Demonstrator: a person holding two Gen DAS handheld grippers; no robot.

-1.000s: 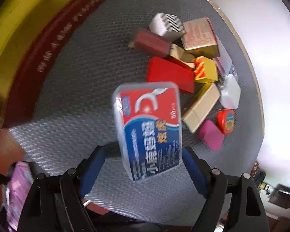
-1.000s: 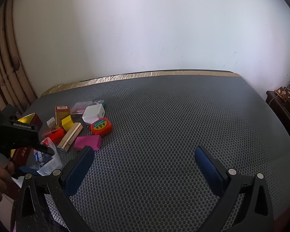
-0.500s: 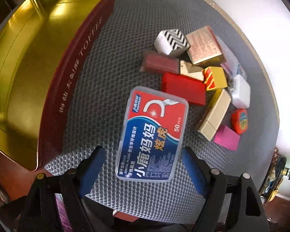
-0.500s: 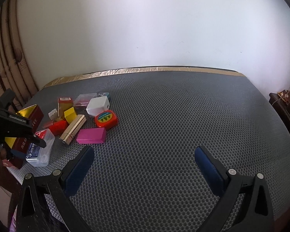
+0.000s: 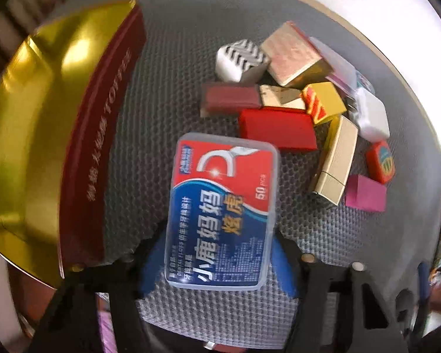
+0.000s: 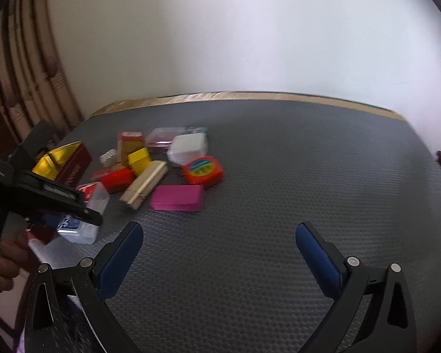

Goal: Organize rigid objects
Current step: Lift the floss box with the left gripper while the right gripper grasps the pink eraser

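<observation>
A clear floss box [image 5: 223, 211] with a red and blue label sits between the blue pads of my left gripper [image 5: 217, 253]. Its jaws are closing and both pads touch the box's long sides. In the right wrist view the same floss box [image 6: 85, 214] hangs tilted under the left tool, just above the mat. A gold-lined tin [image 5: 88, 161] with a dark red wall lies to the left. My right gripper [image 6: 219, 235] stands open over bare grey mat, with nothing between its pads.
A pile of small boxes lies beyond the floss box: a red box [image 5: 276, 129], a long gold box [image 5: 338, 158], a pink box [image 5: 366, 194], a red tape measure [image 5: 380, 161], a white case [image 5: 370, 114] and a zigzag box [image 5: 241, 58]. A hand [image 6: 3, 261] grips the left tool.
The left jaws have closed in from wide apart onto the floss box, which now sits lower between the pads. The right gripper has drifted nearer the pile.
</observation>
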